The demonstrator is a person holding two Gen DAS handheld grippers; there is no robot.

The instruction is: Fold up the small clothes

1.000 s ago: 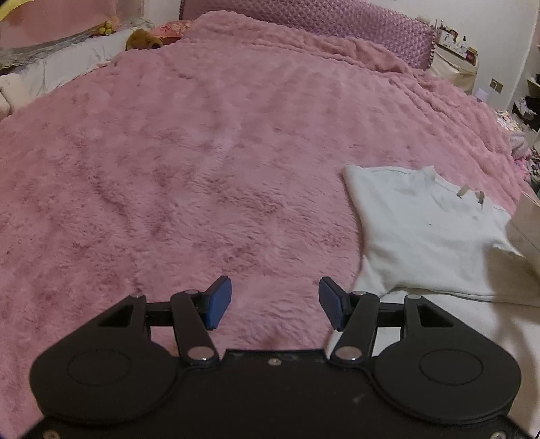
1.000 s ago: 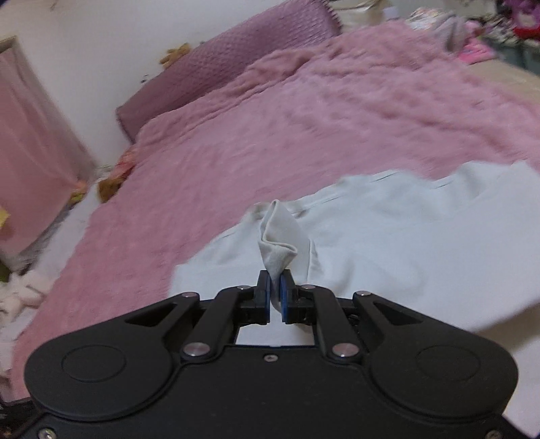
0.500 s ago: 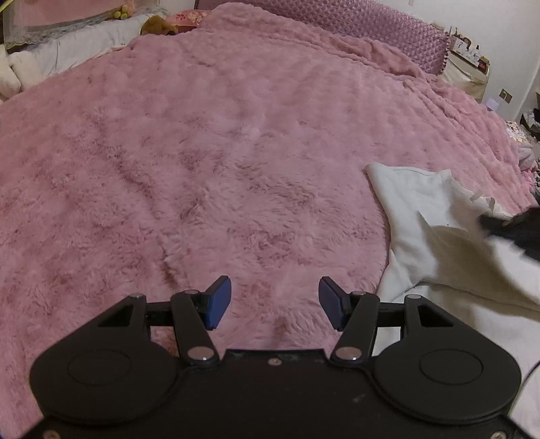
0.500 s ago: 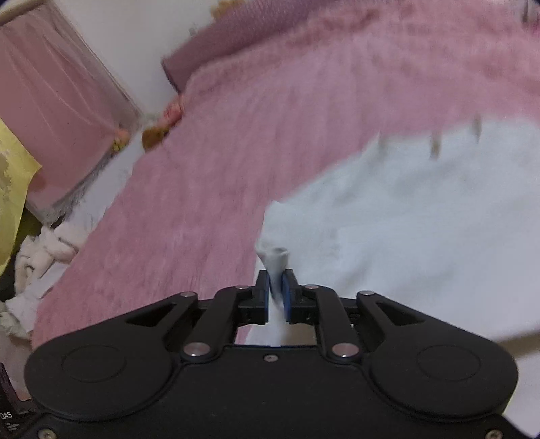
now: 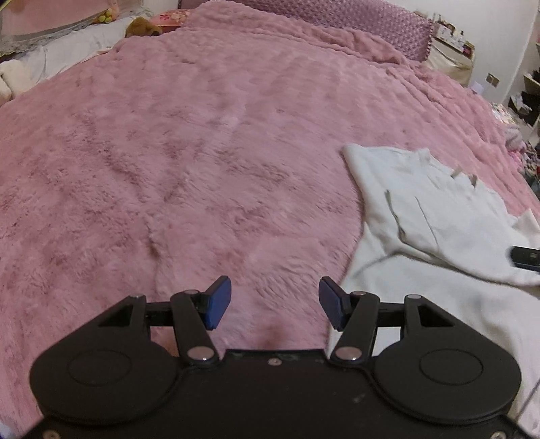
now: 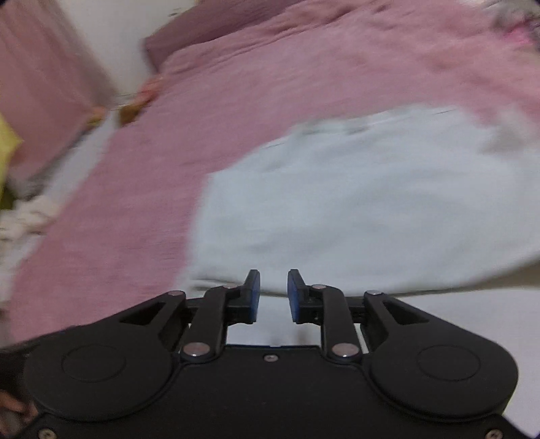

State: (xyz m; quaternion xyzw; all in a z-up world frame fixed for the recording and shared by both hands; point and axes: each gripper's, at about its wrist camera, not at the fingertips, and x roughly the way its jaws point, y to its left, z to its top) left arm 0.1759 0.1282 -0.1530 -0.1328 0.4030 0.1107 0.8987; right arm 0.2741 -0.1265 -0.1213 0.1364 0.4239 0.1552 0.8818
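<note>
The right hand-held gripper point(image 6: 272, 293), fingers parted and empty, hovers just before the white garment point(image 6: 354, 202).

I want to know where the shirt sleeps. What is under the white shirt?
The white shirt lies spread on a fluffy pink blanket, which shows all around its far and left edges. What lies directly beneath the cloth is covered, so it cannot be seen.

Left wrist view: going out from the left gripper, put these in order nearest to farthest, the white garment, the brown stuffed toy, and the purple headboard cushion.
From the left gripper:
1. White garment, just to the right, its near edge beside the right finger.
2. Brown stuffed toy, far off at the upper left, past the pink blanket.
3. Purple headboard cushion, along the far top edge, slightly beyond the toy.
</note>
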